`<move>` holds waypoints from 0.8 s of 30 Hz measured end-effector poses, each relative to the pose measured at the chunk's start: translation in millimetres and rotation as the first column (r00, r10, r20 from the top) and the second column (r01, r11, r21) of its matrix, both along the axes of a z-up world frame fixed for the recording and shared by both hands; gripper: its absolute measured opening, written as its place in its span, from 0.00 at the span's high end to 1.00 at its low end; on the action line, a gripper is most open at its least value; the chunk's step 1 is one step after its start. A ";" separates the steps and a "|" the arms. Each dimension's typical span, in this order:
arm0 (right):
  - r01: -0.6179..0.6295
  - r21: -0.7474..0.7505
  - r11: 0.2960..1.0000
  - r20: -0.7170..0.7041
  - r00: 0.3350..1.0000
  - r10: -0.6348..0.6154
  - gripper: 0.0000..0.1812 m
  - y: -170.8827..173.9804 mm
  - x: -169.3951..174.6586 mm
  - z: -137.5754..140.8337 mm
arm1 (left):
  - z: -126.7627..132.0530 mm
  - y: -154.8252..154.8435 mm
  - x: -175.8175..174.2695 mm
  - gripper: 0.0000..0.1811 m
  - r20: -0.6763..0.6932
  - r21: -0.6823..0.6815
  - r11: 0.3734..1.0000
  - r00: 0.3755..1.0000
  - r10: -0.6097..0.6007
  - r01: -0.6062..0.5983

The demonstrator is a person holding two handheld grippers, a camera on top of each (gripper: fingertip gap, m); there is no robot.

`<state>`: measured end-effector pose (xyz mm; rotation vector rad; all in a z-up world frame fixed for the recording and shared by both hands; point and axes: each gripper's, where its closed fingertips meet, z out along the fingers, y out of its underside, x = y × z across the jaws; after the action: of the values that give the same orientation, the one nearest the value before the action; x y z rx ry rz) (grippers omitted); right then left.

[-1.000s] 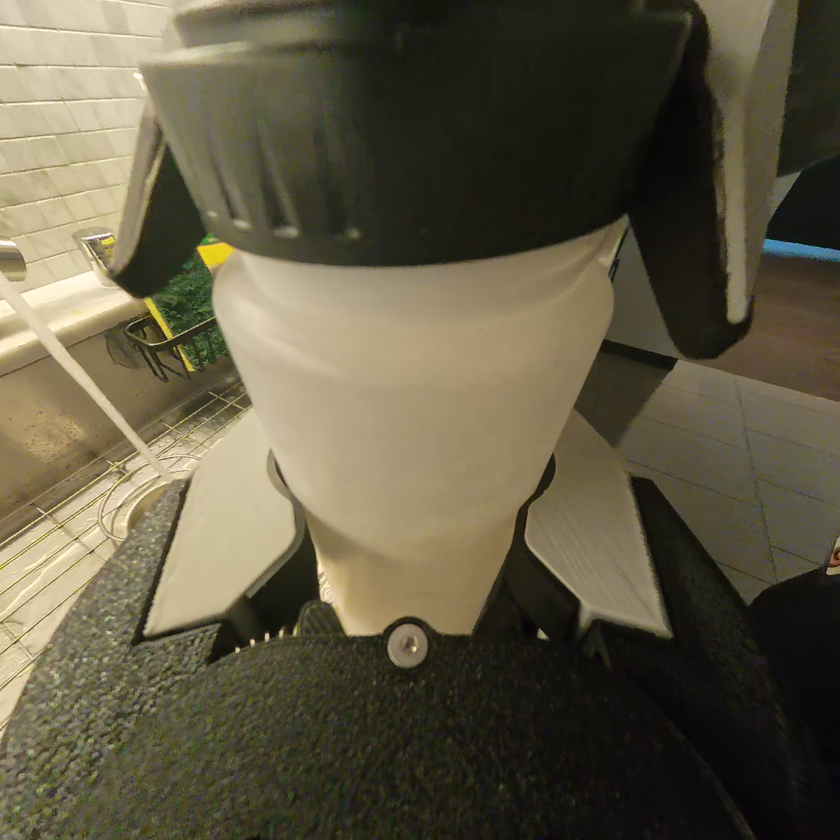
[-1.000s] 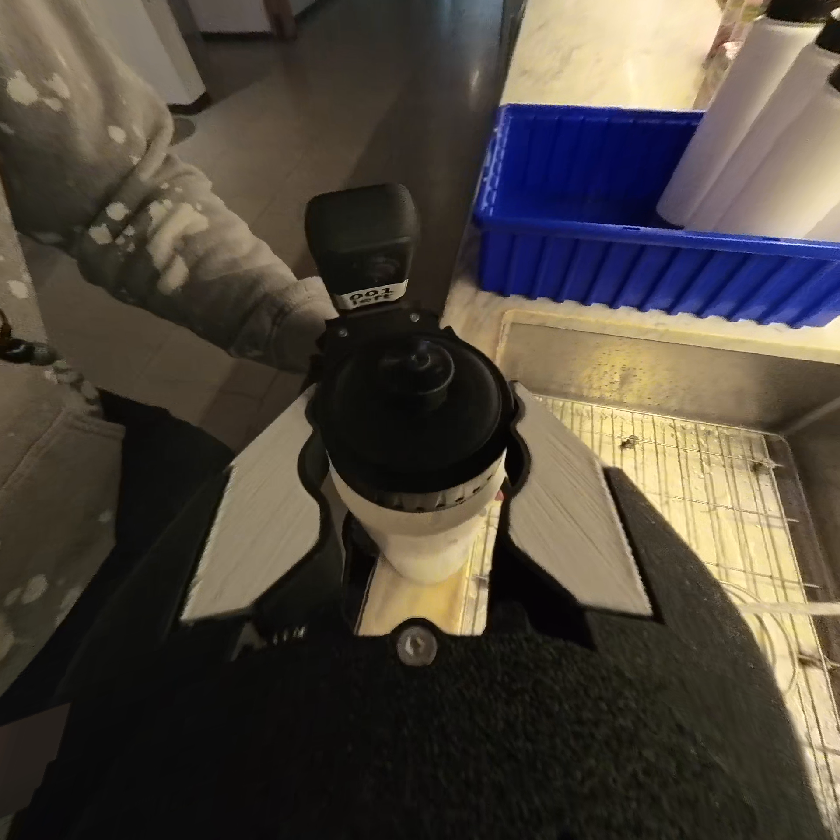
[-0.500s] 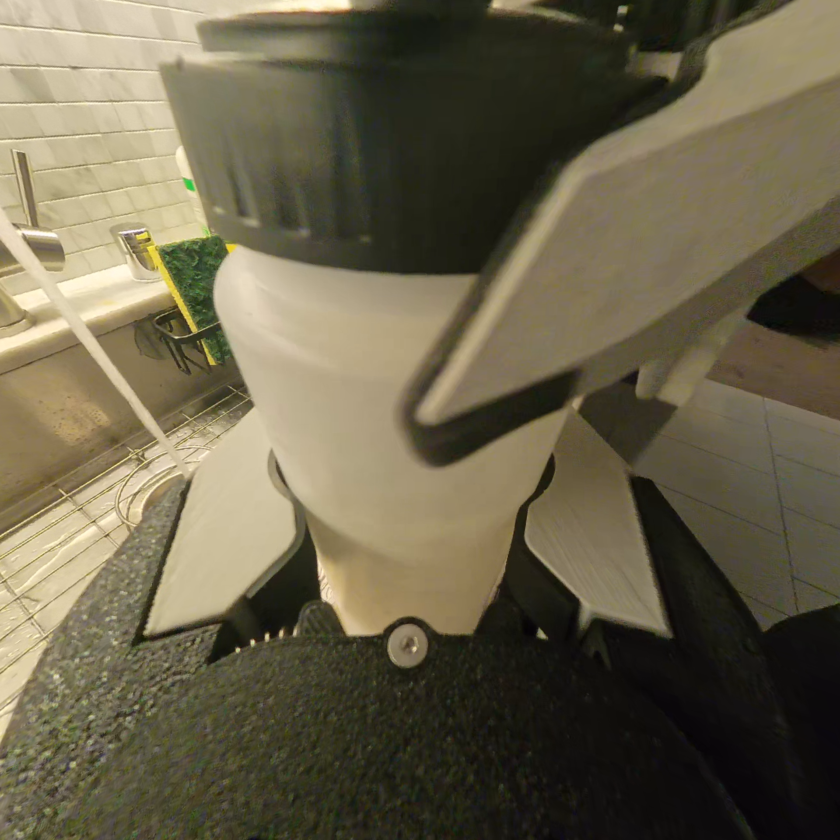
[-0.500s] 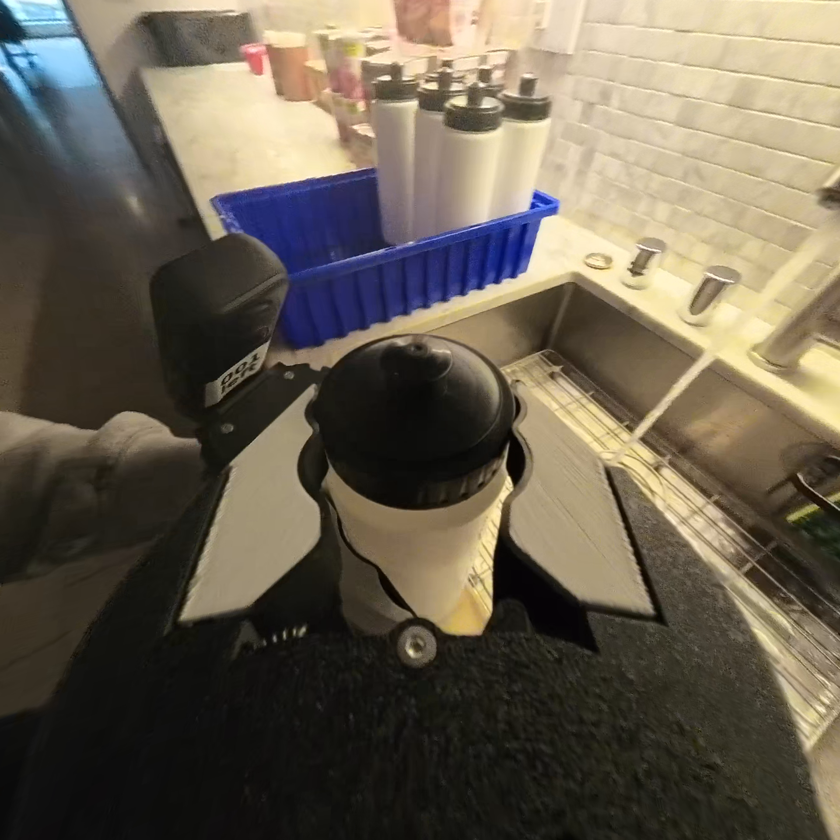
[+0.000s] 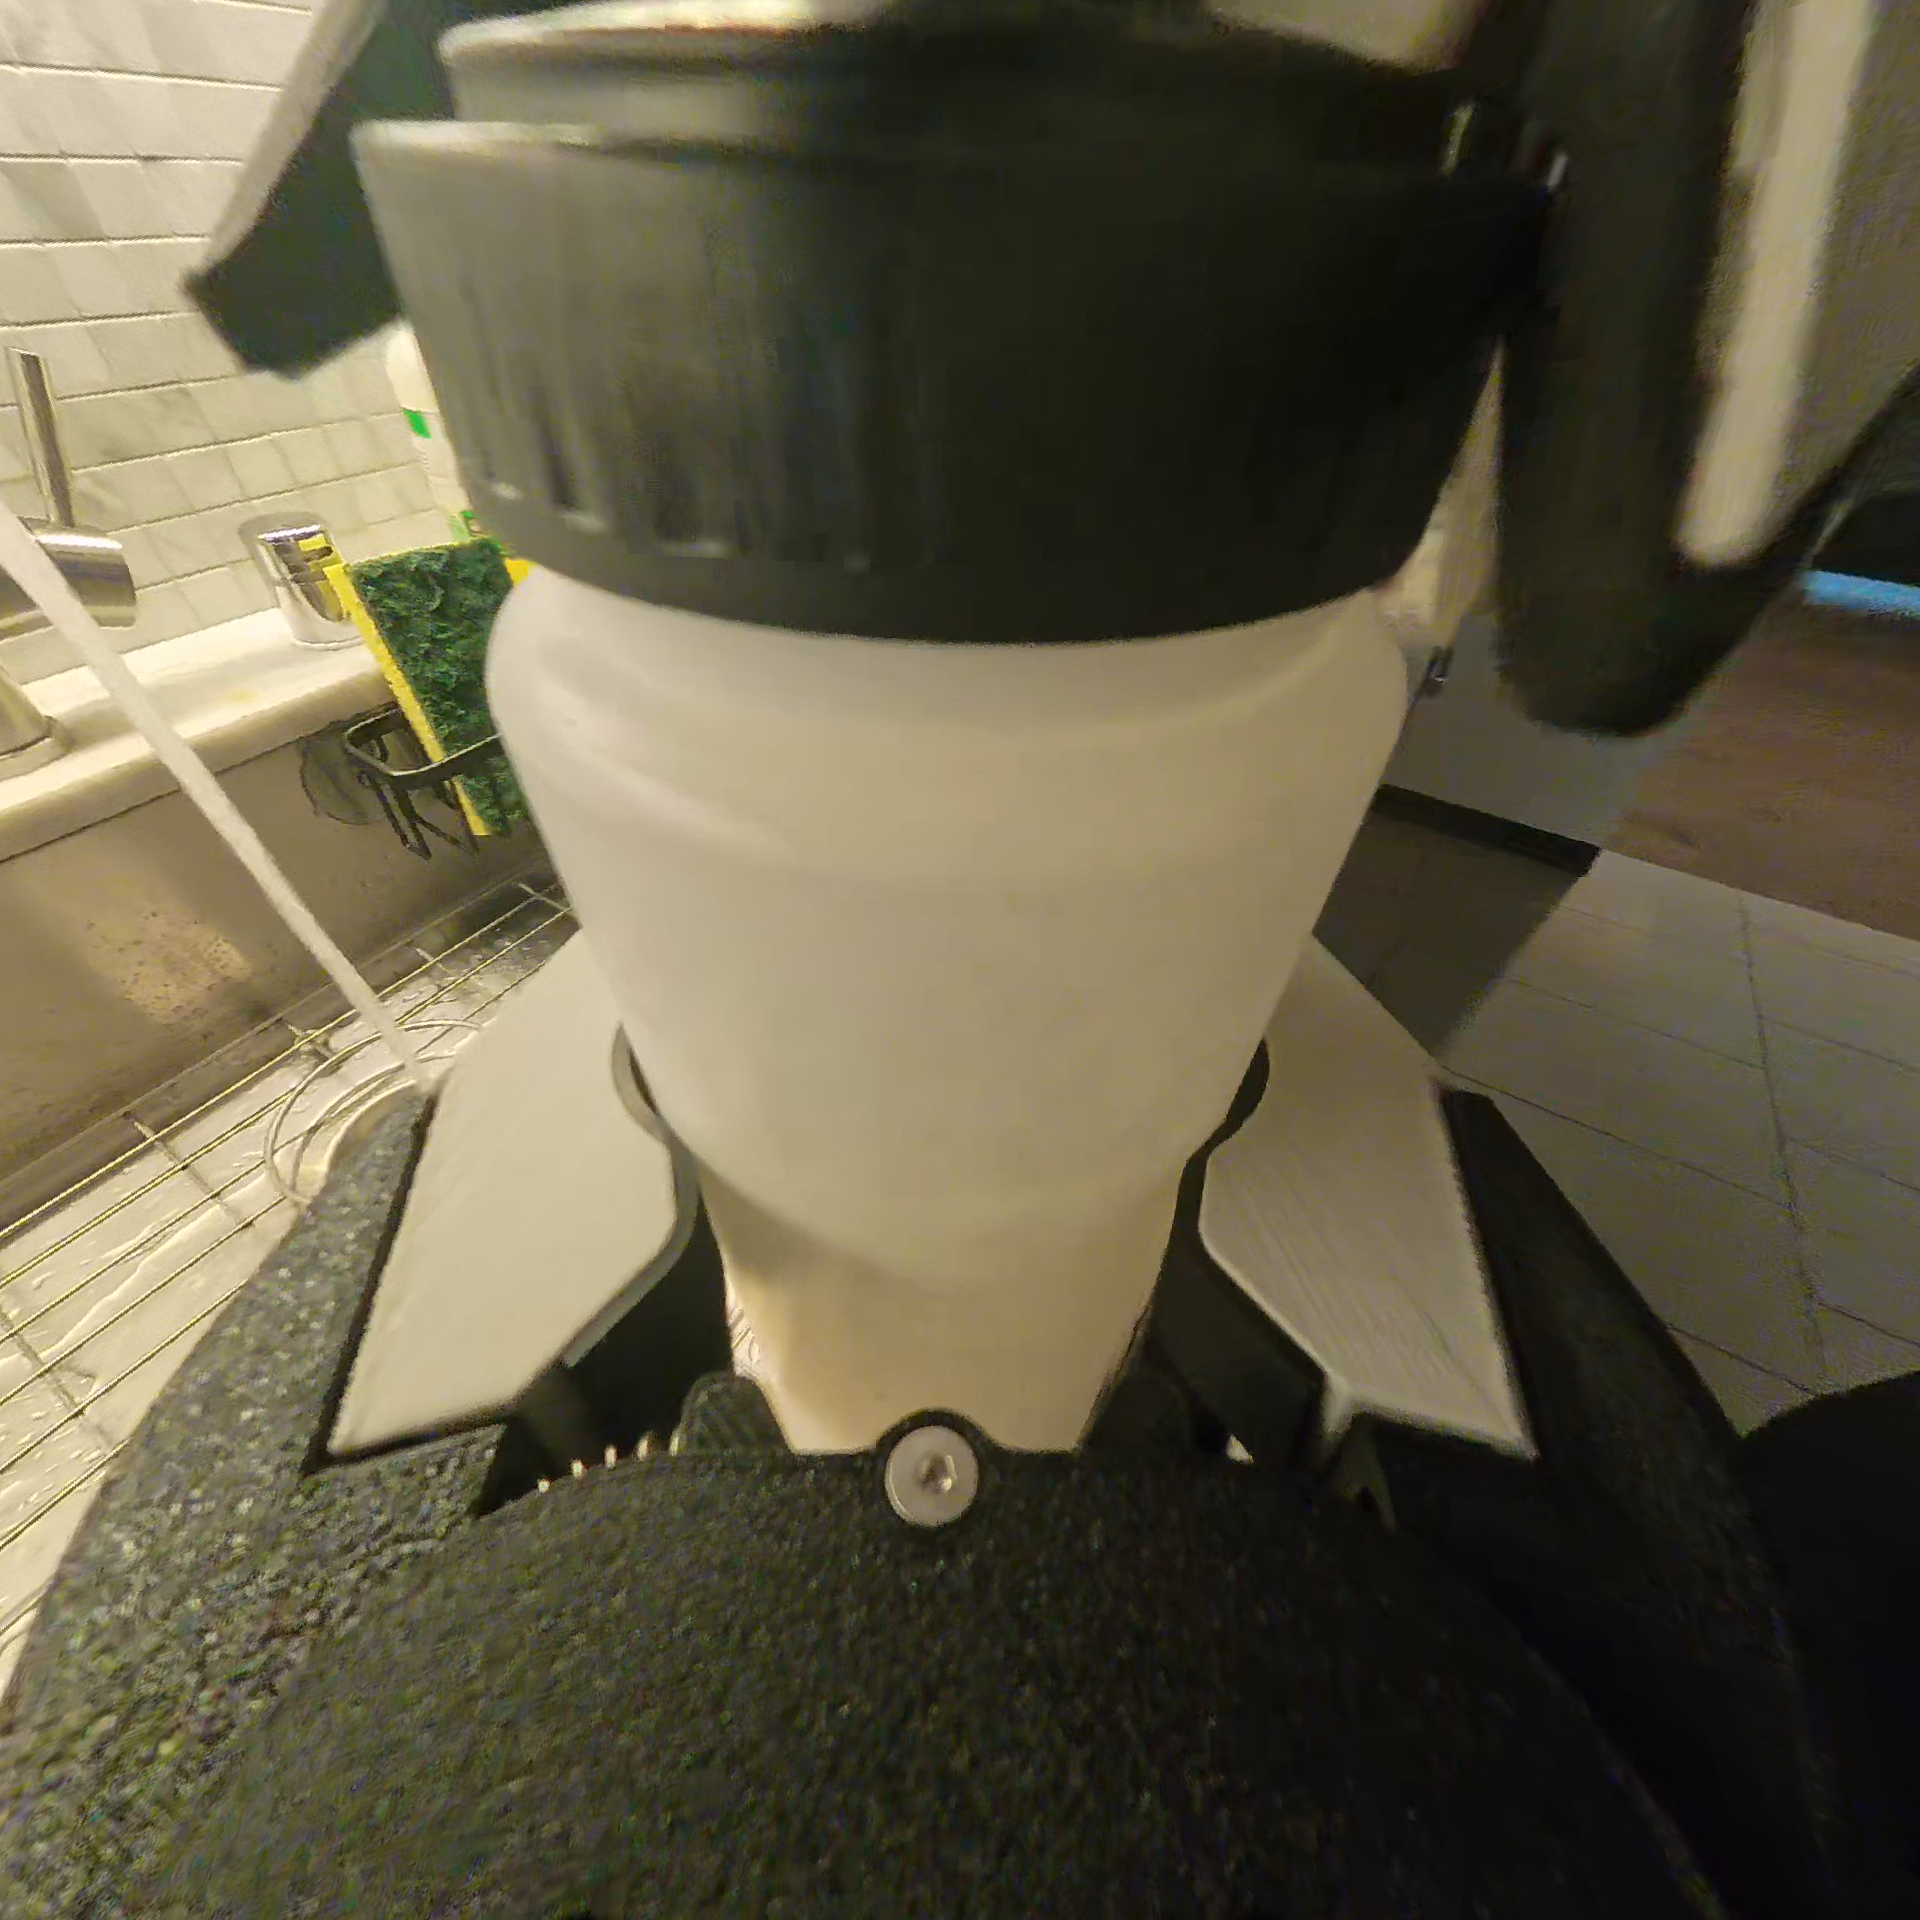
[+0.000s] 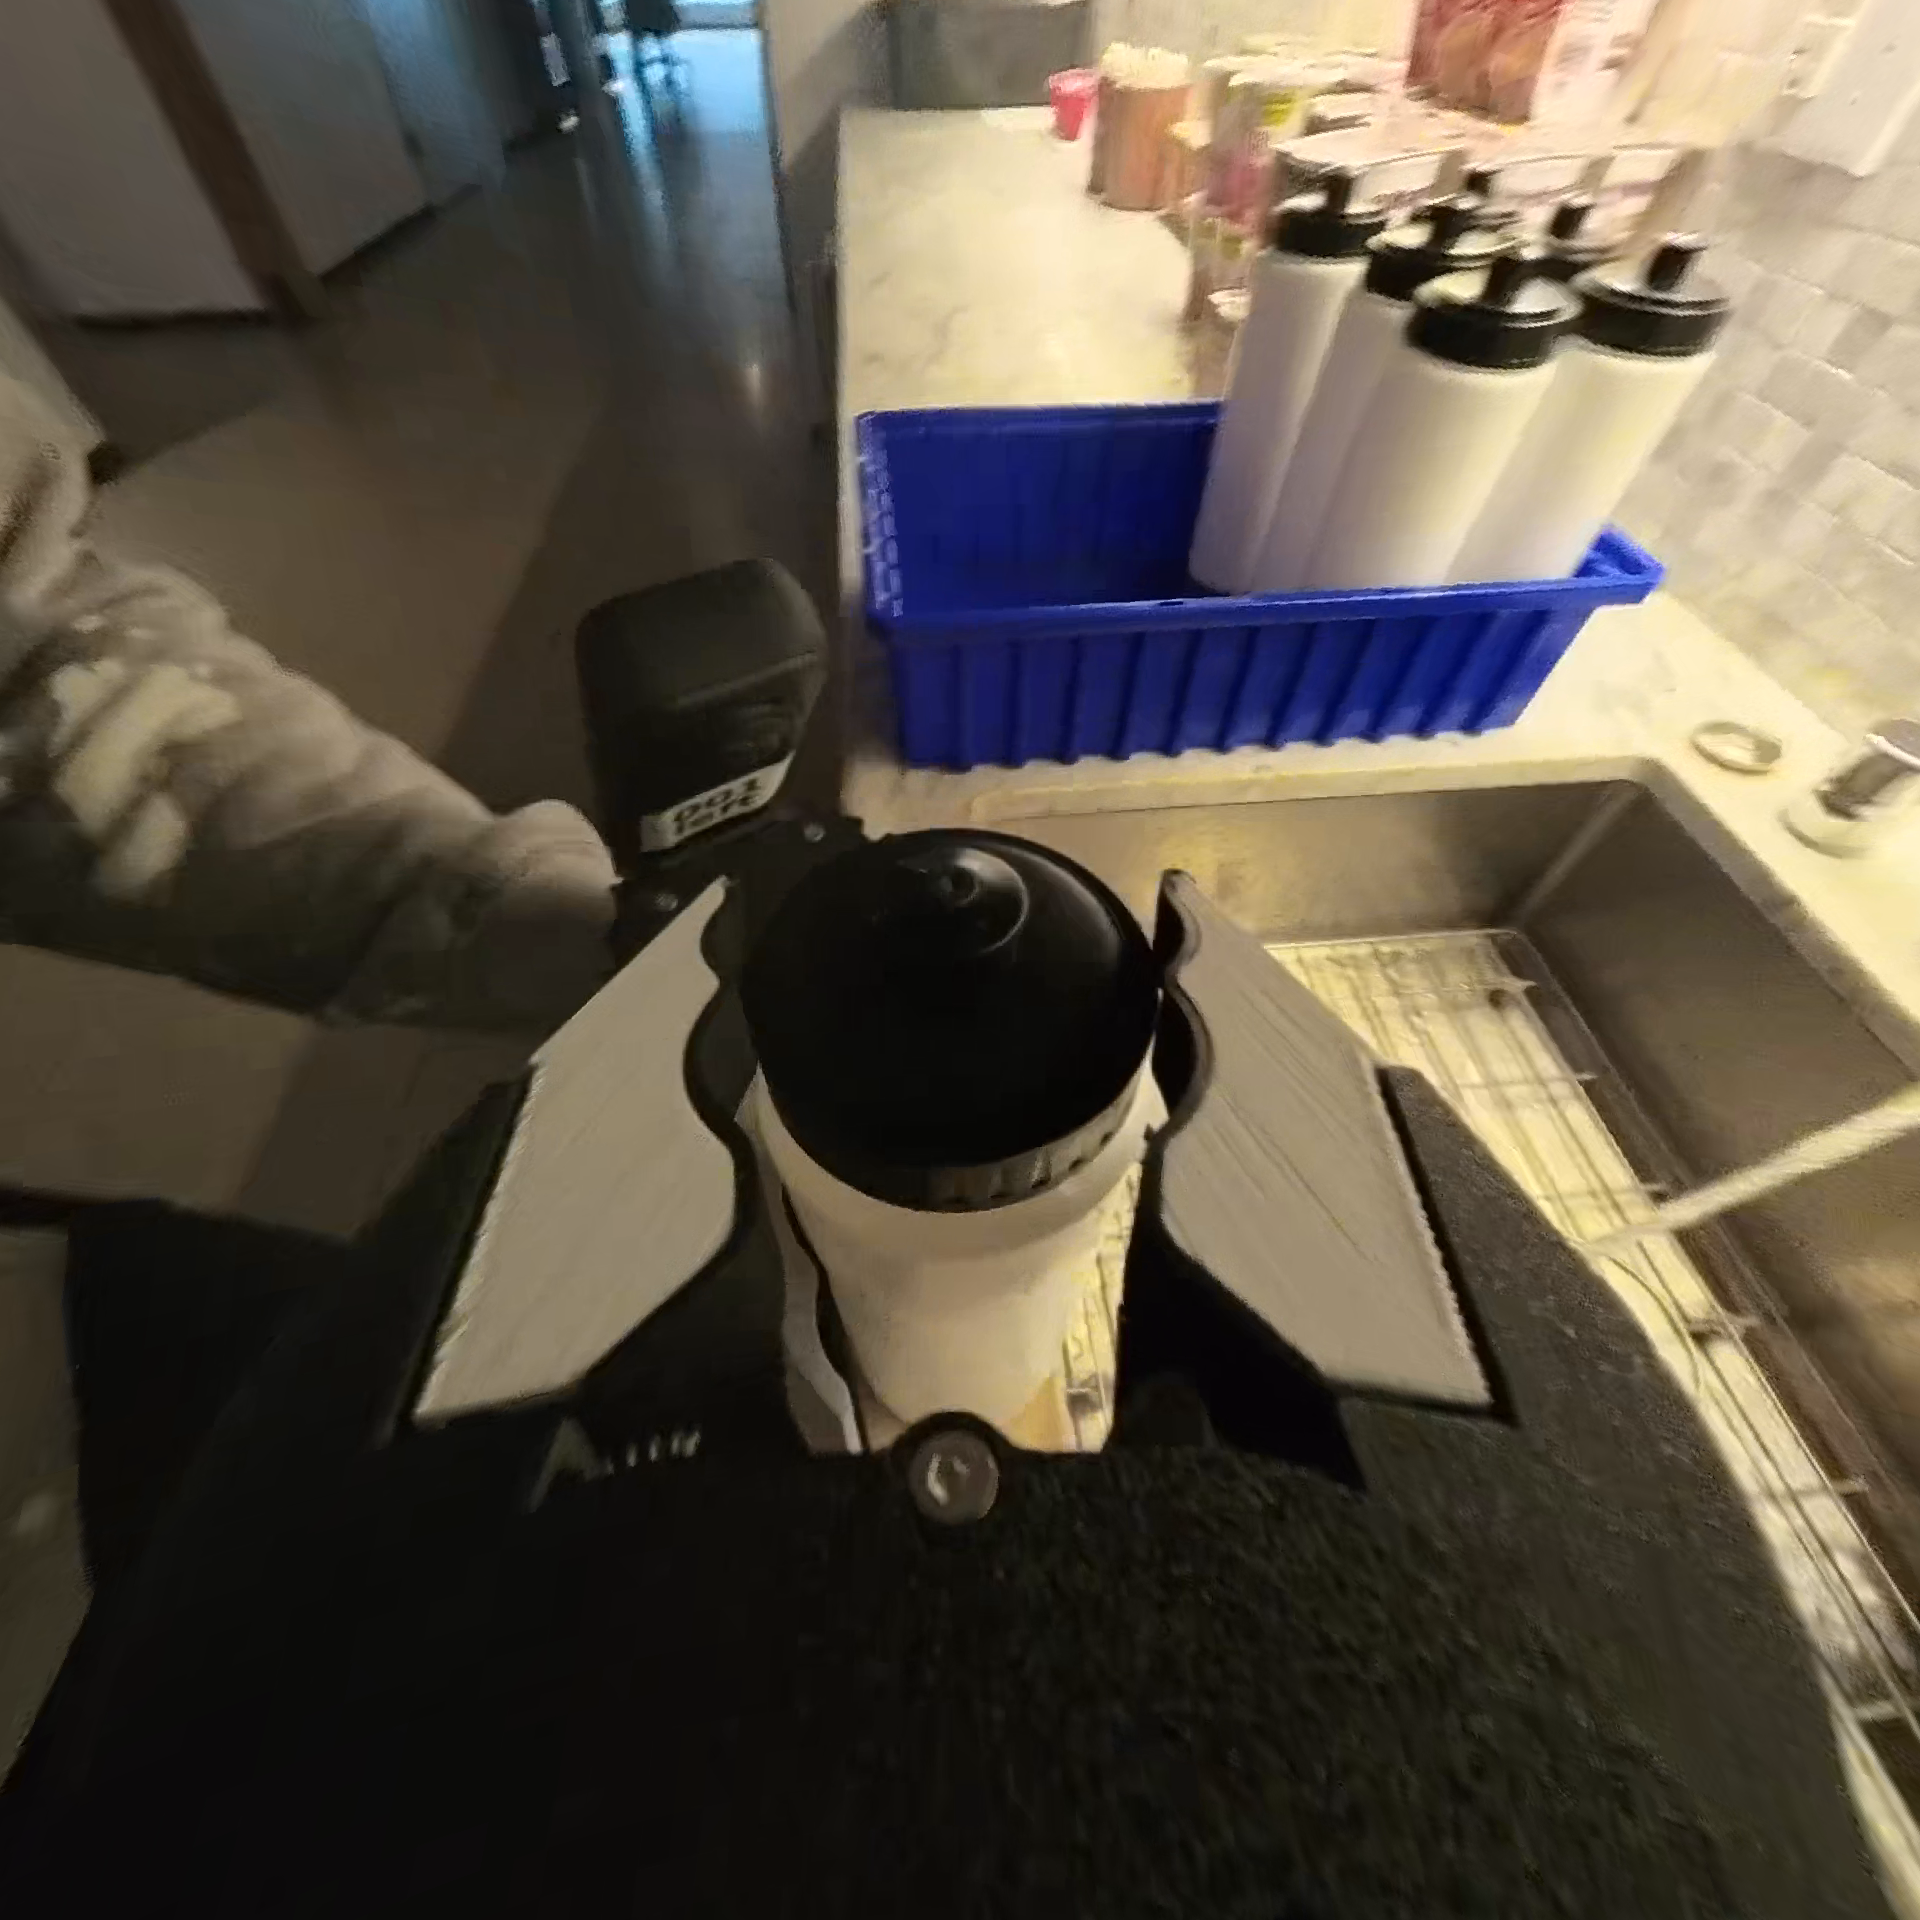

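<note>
Your left gripper (image 5: 940, 1081) was clamped on the lower body of a white bottle (image 5: 935, 883), both fingers pressed against its sides. The bottle stood upright along that gripper's fingers, its black cap (image 5: 935, 343) at the far end.

Your right gripper (image 6: 945, 1049) came at that same cap (image 6: 940, 997) from above, one finger on each side of it. Its fingers (image 6: 1288, 1143) sat close against the cap's rim, and they looked closed on it, though the contact itself is hard to make out in the blur. In the left view those fingers (image 5: 1621, 416) flanked the cap's left and right edges. So the two tools faced each other along the bottle's long axis: left on the body, right on the cap.

You held the bottle over the near-left corner of the sink (image 6: 1558, 862), above its wire rack (image 6: 1455, 1039). A stream of water (image 5: 218, 821) fell from the tap (image 5: 73, 582) to the right of the bottle, not touching it. A sponge (image 5: 436, 665) sat in a holder on the sink's back wall. On the counter (image 6: 987, 260) beyond the sink's left edge stood a blue bin (image 6: 1195, 675) with four more capped bottles (image 6: 1455, 416) upright in its back half.
</note>
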<state>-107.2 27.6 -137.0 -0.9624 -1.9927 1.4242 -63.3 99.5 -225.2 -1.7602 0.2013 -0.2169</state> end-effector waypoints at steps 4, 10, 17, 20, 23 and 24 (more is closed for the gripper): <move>0.476 -0.075 0.876 -0.084 0.873 -0.481 0.57 18.4 -6.5 2.9 | 0.0 3.7 -3.9 0.43 -0.001 0.001 0.998 0.998 0.065 -0.065; 0.539 -0.016 0.842 -0.077 0.839 -0.538 0.46 10.8 -2.7 3.9 | 0.8 3.5 -3.9 0.43 0.002 0.009 0.997 0.997 0.080 -0.080; -0.144 -0.003 0.990 0.084 0.986 0.144 0.54 -1.3 8.6 -6.7 | 0.6 2.0 0.4 0.43 0.004 0.005 1.000 1.000 0.006 -0.006; -0.128 -0.002 0.992 0.055 0.990 0.128 0.57 -4.0 5.5 -6.9 | 1.1 0.9 0.1 0.43 0.010 0.011 1.000 1.000 0.006 -0.006; 0.138 -0.053 0.989 -0.036 0.989 -0.140 0.57 3.2 0.0 -4.1 | 1.2 1.6 -1.1 0.42 0.014 0.011 1.000 1.000 0.026 -0.026; 0.259 -0.066 0.964 -0.069 0.962 -0.263 0.58 7.3 -1.8 -3.0 | 1.3 2.1 -1.1 0.42 0.016 0.013 0.999 0.999 0.030 -0.031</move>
<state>-109.0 34.8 -140.0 -1.1305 -1.7053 1.3550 -64.4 101.6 -223.9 -1.7469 0.1643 -0.2064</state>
